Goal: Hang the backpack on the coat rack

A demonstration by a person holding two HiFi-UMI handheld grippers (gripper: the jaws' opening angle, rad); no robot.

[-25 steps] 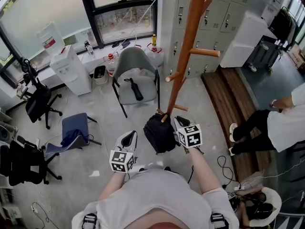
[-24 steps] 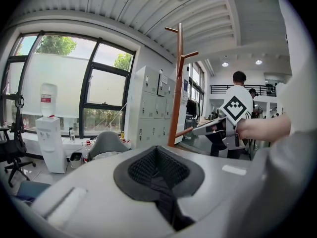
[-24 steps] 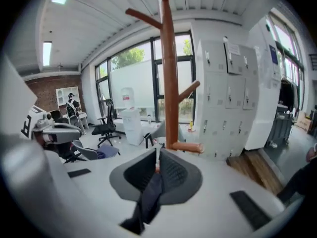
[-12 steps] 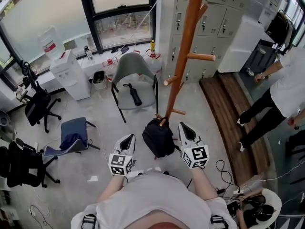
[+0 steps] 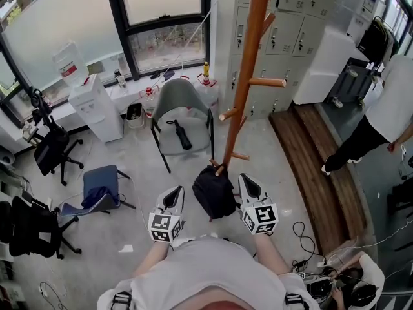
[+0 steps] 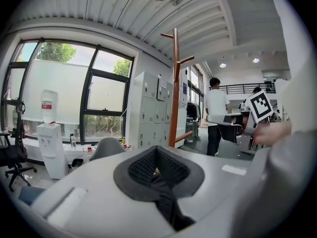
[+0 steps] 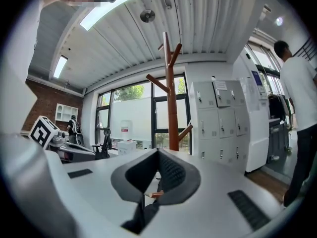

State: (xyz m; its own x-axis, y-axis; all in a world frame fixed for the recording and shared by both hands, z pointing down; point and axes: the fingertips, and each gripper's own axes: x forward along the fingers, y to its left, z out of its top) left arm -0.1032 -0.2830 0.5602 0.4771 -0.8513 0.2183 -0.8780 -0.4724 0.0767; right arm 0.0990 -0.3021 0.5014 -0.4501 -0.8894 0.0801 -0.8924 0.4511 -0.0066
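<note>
A black backpack (image 5: pixel 215 192) hangs low on the wooden coat rack (image 5: pixel 248 70), its top at the tip of a short low peg (image 5: pixel 221 170). My left gripper (image 5: pixel 179 190) sits just left of the bag, apart from it, jaws shut with nothing held. To the bag's right my right gripper (image 5: pixel 245 179) is also shut and empty. In the left gripper view the shut left gripper (image 6: pixel 157 149) points toward the coat rack (image 6: pixel 174 98). In the right gripper view the shut right gripper (image 7: pixel 158 152) faces the coat rack (image 7: pixel 171 100).
A grey chair (image 5: pixel 182 92) with a black umbrella stands behind the rack, a blue chair (image 5: pixel 101 179) at left, and a water dispenser (image 5: pixel 95 99) by the window. Grey lockers (image 5: pixel 277 31) and a wooden platform (image 5: pixel 316 154) lie right. A person (image 5: pixel 381 118) walks there. Cables (image 5: pixel 303 234) trail on the floor.
My right gripper has drawn back from the backpack's top by the peg, and the bag stays on the rack. The left gripper barely moved. The person at right has stood and stepped away.
</note>
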